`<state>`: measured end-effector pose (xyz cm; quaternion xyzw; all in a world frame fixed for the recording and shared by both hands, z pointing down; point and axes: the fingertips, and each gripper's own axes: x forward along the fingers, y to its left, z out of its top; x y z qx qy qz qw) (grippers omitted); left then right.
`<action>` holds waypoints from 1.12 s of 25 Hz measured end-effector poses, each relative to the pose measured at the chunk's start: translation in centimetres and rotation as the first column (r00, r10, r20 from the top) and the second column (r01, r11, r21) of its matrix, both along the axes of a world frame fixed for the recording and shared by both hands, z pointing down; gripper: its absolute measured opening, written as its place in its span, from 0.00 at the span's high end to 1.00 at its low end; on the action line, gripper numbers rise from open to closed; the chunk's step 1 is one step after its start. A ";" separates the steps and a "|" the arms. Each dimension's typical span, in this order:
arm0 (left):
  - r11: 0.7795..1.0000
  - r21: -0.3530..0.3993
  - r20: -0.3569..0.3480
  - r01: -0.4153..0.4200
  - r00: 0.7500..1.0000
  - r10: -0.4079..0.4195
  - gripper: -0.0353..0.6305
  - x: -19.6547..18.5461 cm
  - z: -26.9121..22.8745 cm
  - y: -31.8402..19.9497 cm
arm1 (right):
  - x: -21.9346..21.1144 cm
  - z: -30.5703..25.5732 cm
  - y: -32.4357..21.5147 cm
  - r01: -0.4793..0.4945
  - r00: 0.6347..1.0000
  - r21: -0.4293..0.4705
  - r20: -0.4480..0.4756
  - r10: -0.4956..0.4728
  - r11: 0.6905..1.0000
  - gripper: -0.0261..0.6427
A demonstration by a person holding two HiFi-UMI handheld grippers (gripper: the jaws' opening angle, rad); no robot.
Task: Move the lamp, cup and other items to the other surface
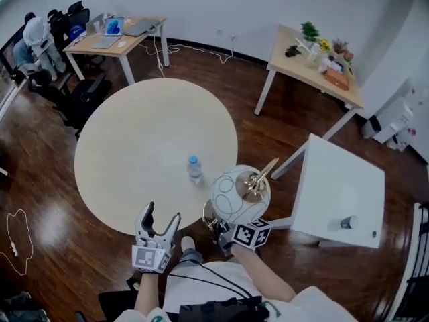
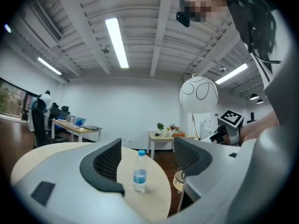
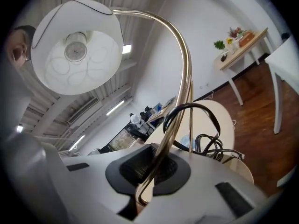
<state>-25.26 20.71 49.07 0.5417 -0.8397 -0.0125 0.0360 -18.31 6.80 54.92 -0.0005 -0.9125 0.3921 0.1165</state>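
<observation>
Gripping the brass stem of the white globe-shaded lamp (image 1: 231, 193), the right gripper (image 3: 150, 174) has its fingers clamped on it just off the round beige counter (image 1: 134, 153); the left gripper (image 2: 147, 160) spreads its fingers wide, empty. Keep the lamp upright, its black cord (image 3: 201, 125) gathered, and land it on the white square counter (image 1: 342, 180), clear of the small cup (image 1: 346, 223).

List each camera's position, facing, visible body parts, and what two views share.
Head view: on the person's head, steeply down at the round table; forearms, left tool, right tool show.
Left gripper view: on the left tool, level across the table at the bottle; its open jaws show.
Right gripper view: on the right tool, up along the lamp; jaws shut on its stem.
Shared: head and left gripper views both show bottle and lamp.
</observation>
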 end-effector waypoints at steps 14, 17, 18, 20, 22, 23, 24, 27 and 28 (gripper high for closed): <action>0.869 -0.019 0.048 -0.494 0.868 0.494 0.42 14.3 0.2 -19.8 | 22.7 2.8 -17.4 -0.533 0.844 0.027 -0.047 0.534 0.846 0.95; 0.827 -0.027 0.040 -0.561 0.826 0.562 0.42 17.4 0.9 -22.5 | 27.5 3.7 -20.0 -0.619 0.782 0.035 -0.066 0.619 0.785 0.95; 0.813 -0.030 0.038 -0.581 0.813 0.582 0.42 18.4 1.1 -23.3 | 29.0 4.0 -20.7 -0.642 0.762 0.037 -0.072 0.643 0.765 0.95; 0.784 -0.037 0.030 -0.619 0.784 0.620 0.42 20.3 1.4 -24.8 | 31.5 4.5 -22.0 -0.682 0.726 0.041 -0.083 0.683 0.730 0.95; 0.754 -0.043 0.011 -0.656 0.754 0.657 0.42 22.3 1.6 -26.3 | 33.8 5.4 -23.0 -0.714 0.695 0.035 -0.093 0.713 0.700 0.95; 0.740 -0.046 0.005 -0.671 0.740 0.672 0.42 23.2 1.7 -26.9 | 34.8 5.9 -23.5 -0.726 0.682 0.029 -0.098 0.725 0.687 0.95; 0.727 -0.052 0.010 -0.685 0.727 0.686 0.42 24.0 2.1 -27.5 | 35.7 6.4 -24.0 -0.737 0.670 0.023 -0.100 0.735 0.675 0.95; 0.694 -0.069 0.026 -0.716 0.694 0.719 0.42 26.0 2.9 -29.4 | 38.1 7.3 -25.8 -0.766 0.638 0.018 -0.101 0.763 0.643 0.95; 0.684 -0.074 0.025 -0.726 0.685 0.729 0.42 26.7 3.0 -30.2 | 38.8 7.4 -26.7 -0.773 0.629 0.022 -0.102 0.771 0.633 0.95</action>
